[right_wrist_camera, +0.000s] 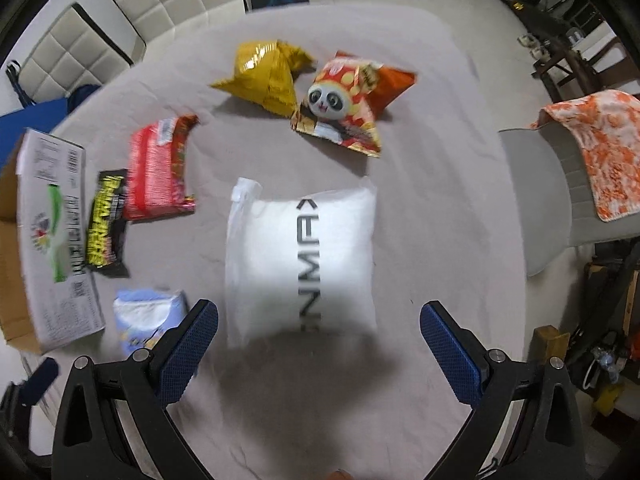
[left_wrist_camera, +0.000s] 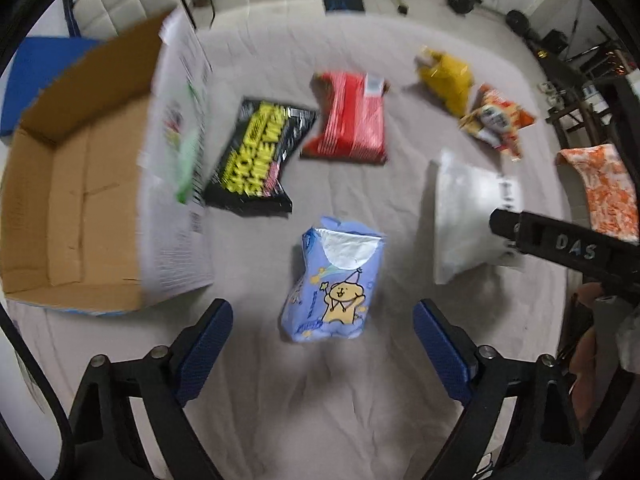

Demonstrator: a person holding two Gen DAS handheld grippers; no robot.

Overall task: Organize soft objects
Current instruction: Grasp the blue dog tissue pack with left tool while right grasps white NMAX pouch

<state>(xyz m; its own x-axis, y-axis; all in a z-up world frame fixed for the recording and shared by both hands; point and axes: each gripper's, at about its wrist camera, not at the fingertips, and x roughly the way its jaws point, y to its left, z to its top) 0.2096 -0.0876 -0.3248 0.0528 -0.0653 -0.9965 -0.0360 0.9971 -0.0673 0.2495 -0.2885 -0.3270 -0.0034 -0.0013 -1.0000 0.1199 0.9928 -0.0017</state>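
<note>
My left gripper is open and empty, just short of a lilac packet with a cartoon dog on the grey cloth. My right gripper is open and empty, just before a white pillow with black lettering; the pillow also shows in the left wrist view. A black and yellow packet, a red packet, a yellow bag and a red-orange panda bag lie farther back. An open cardboard box stands at the left.
The grey cloth covers the table. A grey chair with an orange patterned cloth stands at the right. White padded chairs are behind. Dark furniture and weights crowd the far right.
</note>
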